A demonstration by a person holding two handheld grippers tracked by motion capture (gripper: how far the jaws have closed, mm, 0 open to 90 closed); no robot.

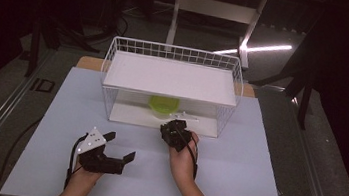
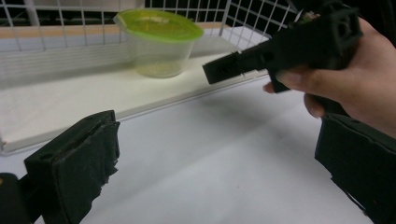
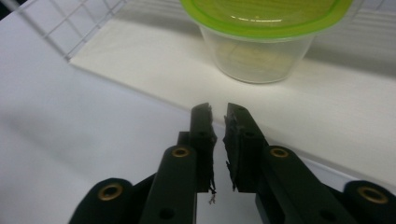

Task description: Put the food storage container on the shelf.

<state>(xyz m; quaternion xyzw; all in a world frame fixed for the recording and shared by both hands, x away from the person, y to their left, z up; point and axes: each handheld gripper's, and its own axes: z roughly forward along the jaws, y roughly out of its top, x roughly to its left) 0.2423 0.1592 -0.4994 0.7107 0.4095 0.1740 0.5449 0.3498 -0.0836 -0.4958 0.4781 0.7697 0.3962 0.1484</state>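
A clear plastic tub with a green lid (image 1: 163, 105) stands upright on the lower white board of a white wire rack (image 1: 110, 70). My right gripper (image 1: 179, 124) is at the board's front edge, just right of the tub and pointing at it. In the right gripper view the tub (image 3: 266, 42) is close ahead of the right gripper (image 3: 218, 114), whose jaws are shut to a thin slit with nothing between them. My left gripper (image 1: 119, 145) rests over the mat, front left of the rack, open and empty. In the left gripper view the left gripper (image 2: 219, 163) is spread wide, facing the tub (image 2: 159, 42) and the right gripper (image 2: 280, 46).
The rack carries a bare white upper shelf (image 1: 172, 77) over the tub, with wire walls at the back and sides and an open front. A pale mat (image 1: 232, 185) covers the table. Dark floor, stands and a table leg (image 1: 174, 17) lie beyond.
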